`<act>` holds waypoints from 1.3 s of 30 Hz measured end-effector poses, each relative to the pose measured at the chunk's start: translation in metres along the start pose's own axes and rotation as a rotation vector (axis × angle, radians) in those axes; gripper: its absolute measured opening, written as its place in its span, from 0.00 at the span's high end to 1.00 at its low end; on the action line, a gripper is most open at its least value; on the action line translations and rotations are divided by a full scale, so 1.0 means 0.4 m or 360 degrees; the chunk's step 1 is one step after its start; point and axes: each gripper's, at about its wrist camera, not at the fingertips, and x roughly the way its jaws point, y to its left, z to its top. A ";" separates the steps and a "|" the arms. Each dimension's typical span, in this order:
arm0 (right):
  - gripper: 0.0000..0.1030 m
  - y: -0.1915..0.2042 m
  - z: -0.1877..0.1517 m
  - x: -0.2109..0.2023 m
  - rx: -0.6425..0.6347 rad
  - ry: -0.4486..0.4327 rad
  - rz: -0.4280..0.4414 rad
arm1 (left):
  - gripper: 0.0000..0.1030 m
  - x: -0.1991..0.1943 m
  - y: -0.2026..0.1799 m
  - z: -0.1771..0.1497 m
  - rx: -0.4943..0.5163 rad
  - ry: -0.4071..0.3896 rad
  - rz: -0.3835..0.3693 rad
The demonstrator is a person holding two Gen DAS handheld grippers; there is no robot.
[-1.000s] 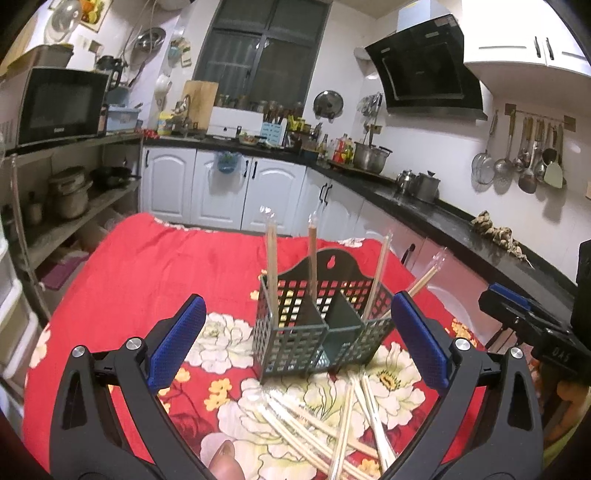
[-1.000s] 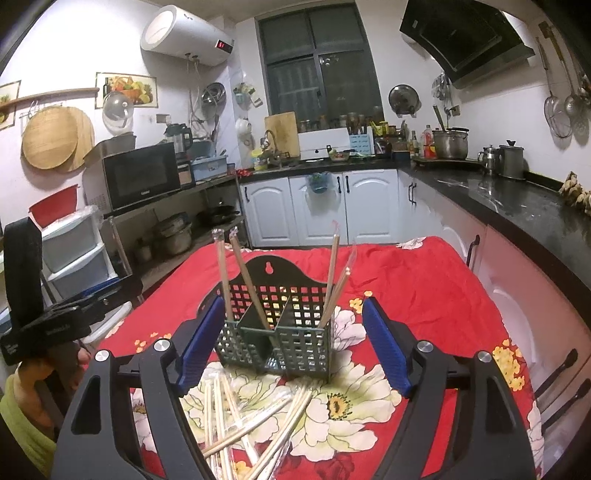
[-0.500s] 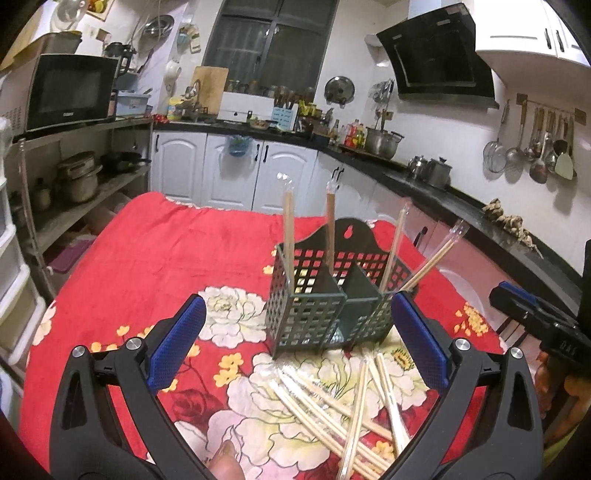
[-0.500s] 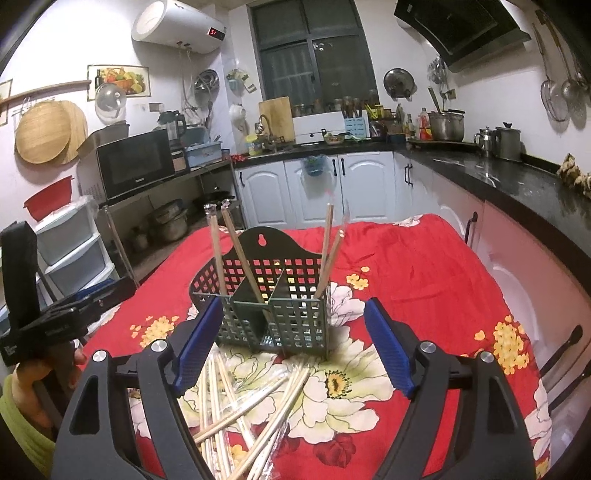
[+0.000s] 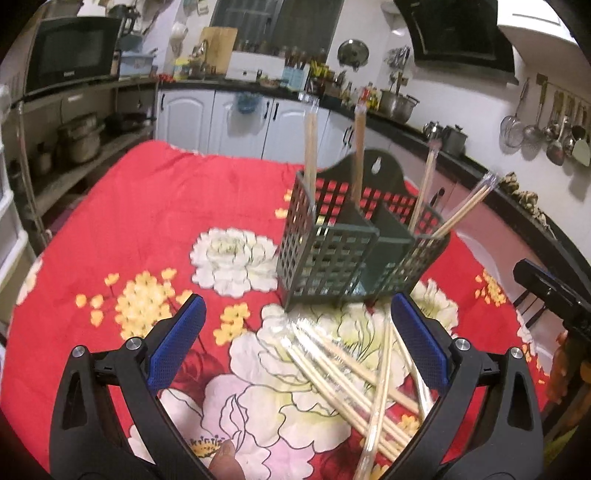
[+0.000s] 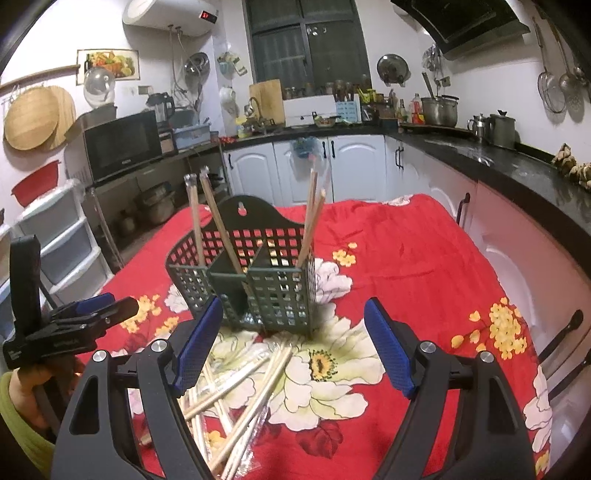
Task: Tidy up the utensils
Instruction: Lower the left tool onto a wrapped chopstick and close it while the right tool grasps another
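We look across a worktop covered in a red cloth printed with big white and yellow flowers. On it stands a dark green lattice utensil holder with a solid divider splitting it into compartments; four wrapped pairs of chopsticks stand upright or leaning in it, two toward each side. Just in front of the holder, a loose pile of wrapped chopsticks lies crisscrossed on the cloth.

Our left claw is spread wide, blue pads well apart, gripping nothing, with the pile lying below and between its fingers. Our right claw is likewise wide apart and empty, hanging over the same pile from the other side. In the right wrist view the left claw appears side-on, held by a hand in a green sleeve.

Around us is a kitchen: white cabinets under a black counter, a microwave on a shelf, a dark window, a range hood, a water heater, and ladles and strainers hung on the wall.
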 end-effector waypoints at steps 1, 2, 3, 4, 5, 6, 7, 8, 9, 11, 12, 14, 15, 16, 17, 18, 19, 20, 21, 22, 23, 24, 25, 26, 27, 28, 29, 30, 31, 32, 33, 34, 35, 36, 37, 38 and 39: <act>0.26 -0.001 -0.004 0.009 -0.0002 0.0015 -0.0008 | 0.10 0.009 0.004 -0.007 -0.0004 0.0026 0.0005; 0.26 -0.003 -0.007 0.016 -0.0001 0.0026 -0.0012 | 0.10 0.018 0.008 -0.014 -0.0011 0.0051 0.0005; 0.26 -0.005 -0.012 0.024 0.0002 0.0039 -0.0013 | 0.10 0.027 0.013 -0.022 -0.0018 0.0077 0.0014; 0.27 -0.006 -0.014 0.031 0.0002 0.0049 -0.0013 | 0.10 0.033 0.017 -0.027 -0.0022 0.0093 0.0017; 0.27 -0.006 -0.020 0.040 0.0000 0.0068 -0.0016 | 0.10 0.040 0.021 -0.034 -0.0028 0.0112 0.0011; 0.28 -0.007 -0.027 0.052 -0.0005 0.0089 -0.0016 | 0.10 0.048 0.028 -0.041 -0.0040 0.0133 0.0012; 0.29 -0.007 -0.032 0.062 -0.0008 0.0107 -0.0016 | 0.10 0.054 0.031 -0.046 -0.0050 0.0148 0.0012; 0.29 -0.007 -0.036 0.072 -0.0010 0.0122 -0.0018 | 0.10 0.061 0.036 -0.051 -0.0061 0.0167 0.0003; 0.31 -0.007 -0.042 0.085 -0.0009 0.0147 -0.0020 | 0.10 0.069 0.042 -0.057 -0.0078 0.0186 -0.0006; 0.35 -0.006 -0.054 0.109 -0.0005 0.0191 -0.0002 | 0.21 0.082 0.047 -0.064 -0.0092 0.0221 -0.0015; 0.36 -0.004 -0.059 0.119 -0.0003 0.0211 0.0001 | 0.26 0.087 0.048 -0.067 -0.0097 0.0234 -0.0016; 0.41 -0.001 -0.070 0.139 -0.0005 0.0252 0.0011 | 0.38 0.104 0.056 -0.075 -0.0122 0.0277 -0.0040; 0.44 0.001 -0.074 0.147 -0.0008 0.0264 0.0021 | 0.41 0.109 0.059 -0.078 -0.0136 0.0286 -0.0060; 0.48 0.003 -0.079 0.155 -0.0013 0.0280 0.0025 | 0.49 0.116 0.064 -0.081 -0.0159 0.0301 -0.0089; 0.50 0.007 -0.083 0.161 -0.0017 0.0289 0.0028 | 0.58 0.125 0.068 -0.085 -0.0176 0.0321 -0.0110; 0.53 0.010 -0.086 0.168 -0.0023 0.0301 0.0035 | 0.62 0.132 0.069 -0.087 -0.0184 0.0335 -0.0126; 0.54 0.010 -0.087 0.173 -0.0025 0.0309 0.0038 | 0.67 0.139 0.071 -0.088 -0.0193 0.0347 -0.0139; 0.54 0.012 -0.089 0.180 -0.0027 0.0321 0.0042 | 0.69 0.144 0.072 -0.090 -0.0203 0.0360 -0.0152; 0.55 0.014 -0.090 0.186 -0.0028 0.0329 0.0049 | 0.69 0.149 0.073 -0.090 -0.0211 0.0367 -0.0158; 0.56 0.015 -0.091 0.188 -0.0028 0.0334 0.0052 | 0.70 0.155 0.076 -0.091 -0.0227 0.0378 -0.0166; 0.56 0.016 -0.092 0.196 -0.0027 0.0347 0.0052 | 0.70 0.160 0.077 -0.090 -0.0240 0.0387 -0.0174; 0.56 0.016 -0.093 0.202 -0.0027 0.0357 0.0052 | 0.70 0.165 0.079 -0.089 -0.0251 0.0396 -0.0184; 0.56 0.016 -0.094 0.207 -0.0026 0.0364 0.0053 | 0.70 0.171 0.080 -0.086 -0.0260 0.0401 -0.0187; 0.56 0.016 -0.095 0.216 -0.0024 0.0377 0.0052 | 0.70 0.177 0.082 -0.084 -0.0264 0.0408 -0.0189; 0.56 0.015 -0.096 0.222 -0.0024 0.0388 0.0050 | 0.70 0.184 0.083 -0.081 -0.0266 0.0414 -0.0189; 0.57 0.014 -0.097 0.227 -0.0023 0.0394 0.0052 | 0.71 0.189 0.083 -0.079 -0.0269 0.0416 -0.0189; 0.57 0.012 -0.097 0.236 -0.0020 0.0408 0.0050 | 0.74 0.195 0.085 -0.078 -0.0272 0.0420 -0.0190; 0.57 0.010 -0.098 0.243 -0.0015 0.0418 0.0048 | 0.75 0.202 0.088 -0.077 -0.0279 0.0427 -0.0192; 0.57 0.008 -0.099 0.250 -0.0010 0.0428 0.0050 | 0.78 0.206 0.090 -0.076 -0.0284 0.0430 -0.0194; 0.57 0.004 -0.099 0.261 0.0004 0.0451 0.0050 | 0.80 0.208 0.094 -0.076 -0.0287 0.0432 -0.0194; 0.58 0.003 -0.099 0.270 0.0011 0.0467 0.0051 | 0.81 0.207 0.098 -0.076 -0.0288 0.0432 -0.0193; 0.59 0.001 -0.100 0.277 0.0017 0.0480 0.0054 | 0.84 0.208 0.102 -0.075 -0.0290 0.0432 -0.0192; 0.59 -0.001 -0.100 0.286 0.0029 0.0495 0.0056 | 0.87 0.208 0.106 -0.076 -0.0296 0.0432 -0.0193; 0.60 -0.002 -0.099 0.294 0.0041 0.0506 0.0065 | 0.88 0.207 0.111 -0.077 -0.0300 0.0434 -0.0193; 0.60 -0.003 -0.098 0.302 0.0053 0.0517 0.0073 | 0.90 0.207 0.115 -0.079 -0.0300 0.0435 -0.0191; 0.61 -0.003 -0.097 0.309 0.0059 0.0530 0.0073 | 0.90 0.205 0.120 -0.080 -0.0303 0.0435 -0.0191; 0.62 -0.002 -0.097 0.318 0.0063 0.0545 0.0077 | 0.90 0.204 0.126 -0.080 -0.0311 0.0435 -0.0195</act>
